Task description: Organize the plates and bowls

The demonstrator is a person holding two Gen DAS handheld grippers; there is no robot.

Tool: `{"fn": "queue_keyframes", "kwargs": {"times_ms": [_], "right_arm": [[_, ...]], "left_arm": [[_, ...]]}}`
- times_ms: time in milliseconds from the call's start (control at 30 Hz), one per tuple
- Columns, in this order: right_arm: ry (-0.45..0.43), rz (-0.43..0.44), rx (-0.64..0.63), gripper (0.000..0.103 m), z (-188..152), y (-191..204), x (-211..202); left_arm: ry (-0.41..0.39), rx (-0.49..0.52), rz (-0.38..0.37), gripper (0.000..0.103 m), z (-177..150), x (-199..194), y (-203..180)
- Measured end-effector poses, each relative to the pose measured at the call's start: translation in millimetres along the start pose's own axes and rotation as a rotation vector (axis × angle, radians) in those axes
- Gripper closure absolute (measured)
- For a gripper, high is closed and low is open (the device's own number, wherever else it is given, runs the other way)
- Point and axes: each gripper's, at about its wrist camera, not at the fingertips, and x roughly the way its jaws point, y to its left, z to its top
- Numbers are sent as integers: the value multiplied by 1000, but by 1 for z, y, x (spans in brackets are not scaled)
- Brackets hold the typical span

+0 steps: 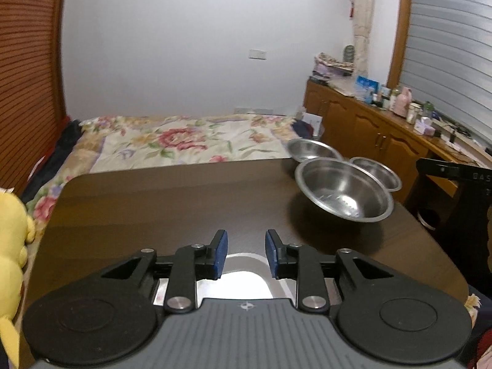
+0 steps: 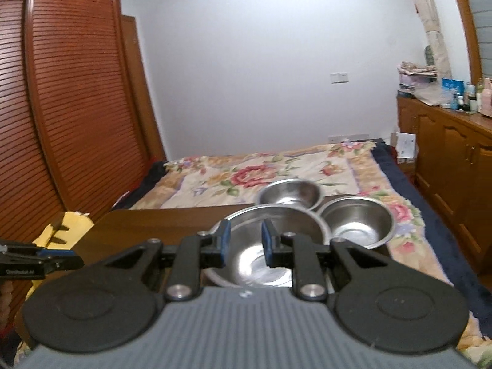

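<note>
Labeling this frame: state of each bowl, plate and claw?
Large bowl: upright, empty, on table.
Far bowl: upright, empty.
Small bowl: upright, empty.
Metal plate: flat under left claw.
Left claw: open, empty.
Right claw: open, over large bowl.

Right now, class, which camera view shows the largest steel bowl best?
The left wrist view: the largest steel bowl shows whole, rim and inside unobstructed. In the right wrist view the right gripper covers much of that bowl, with its open jaws in front.
</note>
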Motion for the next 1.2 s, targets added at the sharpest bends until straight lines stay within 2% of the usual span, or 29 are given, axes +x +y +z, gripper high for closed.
{"fn": "queue_keyframes", "kwargs": {"times_ms": [267,600,667,833,1200], "right_arm": [[18,-56,19,79,-12,-27,17],[49,-109,48,71,-25,-52,36],[59,-108,56,69,-26,-55,41],[80,-94,63,63,-29,-60,48],[125,-24,108,60,-32,-70,63]], "left_arm": [[5,48,-55,69,17,30,-30],[59,68,-98,68,27,79,-48],[62,58,-101,68,30,86,-49],[71,45,-107,58,34,101,-50],[104,43,-113,57,44,131,-53]]}}
